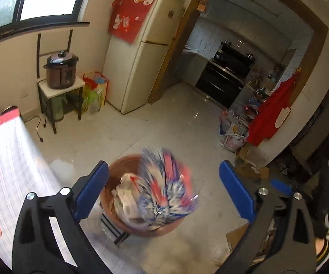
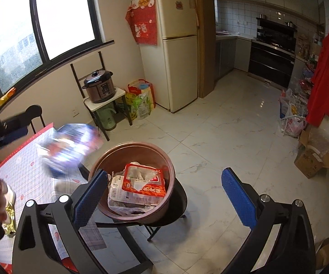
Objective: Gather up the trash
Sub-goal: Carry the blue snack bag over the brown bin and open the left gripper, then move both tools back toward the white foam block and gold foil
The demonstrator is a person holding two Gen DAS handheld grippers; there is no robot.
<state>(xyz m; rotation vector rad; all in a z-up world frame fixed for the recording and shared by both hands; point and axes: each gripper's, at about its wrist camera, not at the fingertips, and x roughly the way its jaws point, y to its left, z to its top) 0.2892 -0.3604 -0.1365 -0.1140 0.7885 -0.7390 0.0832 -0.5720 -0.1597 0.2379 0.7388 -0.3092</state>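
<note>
Above the brown bin (image 1: 127, 207), a blurred blue-red wrapper (image 1: 166, 182) is in the air. Left gripper (image 1: 164, 189) and right gripper (image 2: 164, 196) jaws both released, w/ nothing inside.

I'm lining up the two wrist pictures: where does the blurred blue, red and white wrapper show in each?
Left wrist: the wrapper is low at centre, blurred, over the brown basin, between the open left gripper fingers.
Right wrist: the wrapper is left of centre, blurred, beside the basin.
Shared landmark: the cream fridge.
</note>
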